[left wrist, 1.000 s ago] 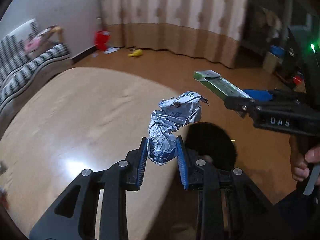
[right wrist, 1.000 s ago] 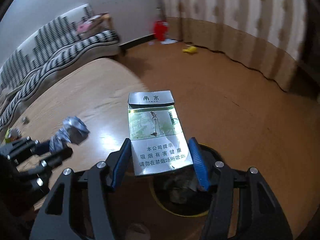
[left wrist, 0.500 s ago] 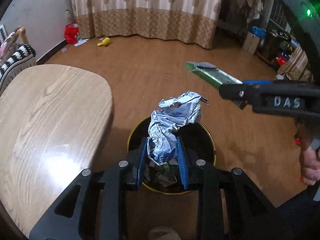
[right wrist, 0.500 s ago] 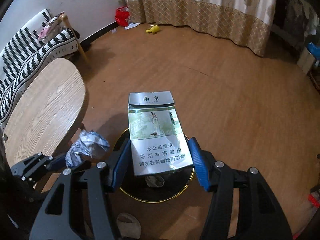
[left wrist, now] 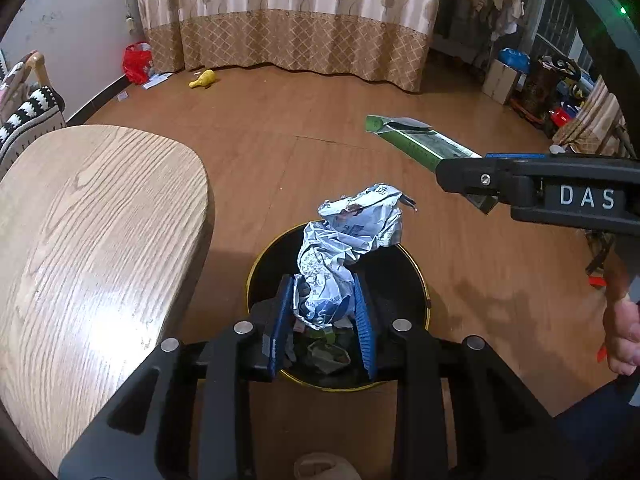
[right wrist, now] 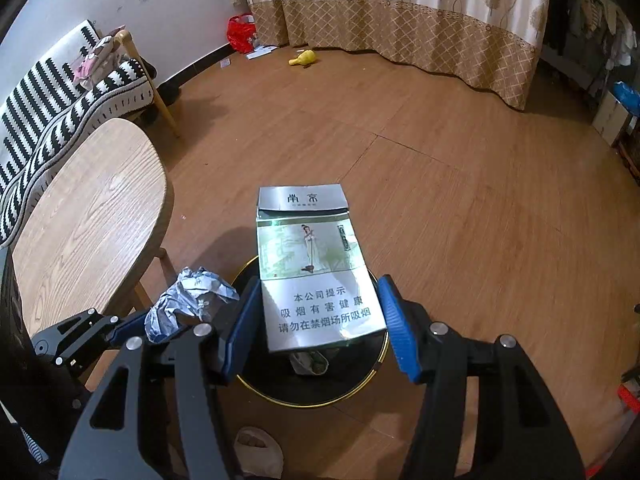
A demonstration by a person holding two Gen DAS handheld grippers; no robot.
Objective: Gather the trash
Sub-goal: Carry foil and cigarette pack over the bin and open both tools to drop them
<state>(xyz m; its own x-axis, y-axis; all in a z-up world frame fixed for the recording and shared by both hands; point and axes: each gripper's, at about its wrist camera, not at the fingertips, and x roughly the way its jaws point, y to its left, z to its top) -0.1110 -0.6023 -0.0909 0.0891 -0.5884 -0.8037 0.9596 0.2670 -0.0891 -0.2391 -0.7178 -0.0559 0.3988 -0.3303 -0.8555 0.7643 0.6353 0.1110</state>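
My left gripper [left wrist: 322, 286] is shut on a crumpled silver-blue wrapper [left wrist: 348, 236], which hangs right over a black trash bin with a gold rim [left wrist: 400, 284] on the floor. My right gripper [right wrist: 318, 284] is shut on a flattened cigarette pack [right wrist: 308, 256], its flap open at the far end, also above the bin [right wrist: 320, 404]. In the right wrist view the wrapper [right wrist: 188, 300] and left gripper [right wrist: 160, 328] sit at the bin's left edge. In the left wrist view the pack [left wrist: 416, 140] sticks out of the right gripper [left wrist: 452, 172] beyond the bin. Some trash lies inside the bin.
An oval wooden table [left wrist: 80, 240] stands left of the bin, its edge close to the rim. A striped sofa [right wrist: 60, 100] is behind it. A yellow toy [left wrist: 204, 79] and red bag [left wrist: 137, 62] lie by the curtain. A hand [left wrist: 622, 336] grips the right handle.
Both grippers swung from above the table to above the bin and tipped downward, still holding the wrapper and the pack. Over the last half second they have stayed almost still.
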